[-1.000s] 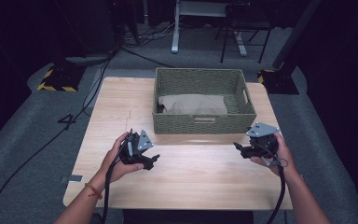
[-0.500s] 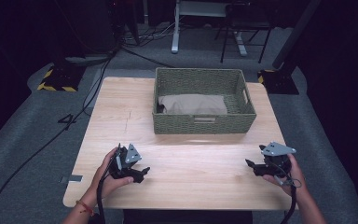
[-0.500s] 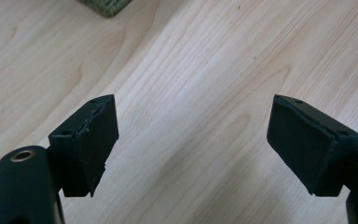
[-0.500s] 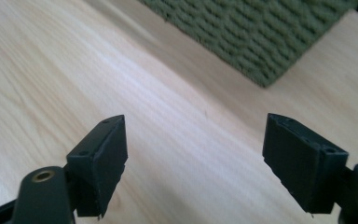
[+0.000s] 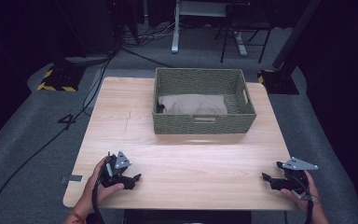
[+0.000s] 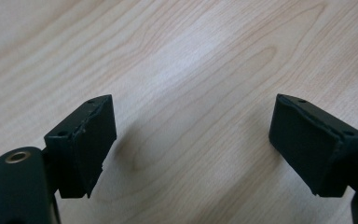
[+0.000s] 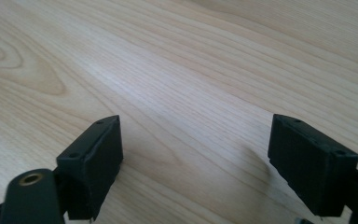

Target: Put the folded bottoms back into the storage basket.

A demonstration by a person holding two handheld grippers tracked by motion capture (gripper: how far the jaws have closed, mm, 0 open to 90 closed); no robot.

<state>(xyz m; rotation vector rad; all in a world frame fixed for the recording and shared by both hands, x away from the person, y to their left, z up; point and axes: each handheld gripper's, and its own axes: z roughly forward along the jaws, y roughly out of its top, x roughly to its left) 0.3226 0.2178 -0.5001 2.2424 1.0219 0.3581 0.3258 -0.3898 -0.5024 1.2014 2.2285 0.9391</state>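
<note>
High view: your left gripper (image 5: 133, 179) rests at the lower left of the frame and your right gripper (image 5: 268, 178) at the lower right, both low on the near edge of the table (image 5: 196, 158). The woven basket (image 5: 203, 123) stands at the upper centre of the frame, on the far half of the table, with a folded beige cloth (image 5: 193, 104) lying inside it. The cloth's long axis runs left to right across the frame, parallel to the basket's front wall. The basket lies up and to the right of your left gripper, and up and to the left of your right gripper. Both grippers are well apart from it, and neither is clearly nearer. Any reach for the cloth must travel toward the top of the frame and clear the front wall of the basket.

Left gripper view: the left gripper (image 6: 191, 144) has its jaws spread wide, with nothing between them. Bare wood grain of the table (image 6: 191, 56) lies ahead.

Right gripper view: the right gripper (image 7: 196, 158) also has its jaws wide apart and empty. Bare table (image 7: 214, 56) lies ahead.
</note>
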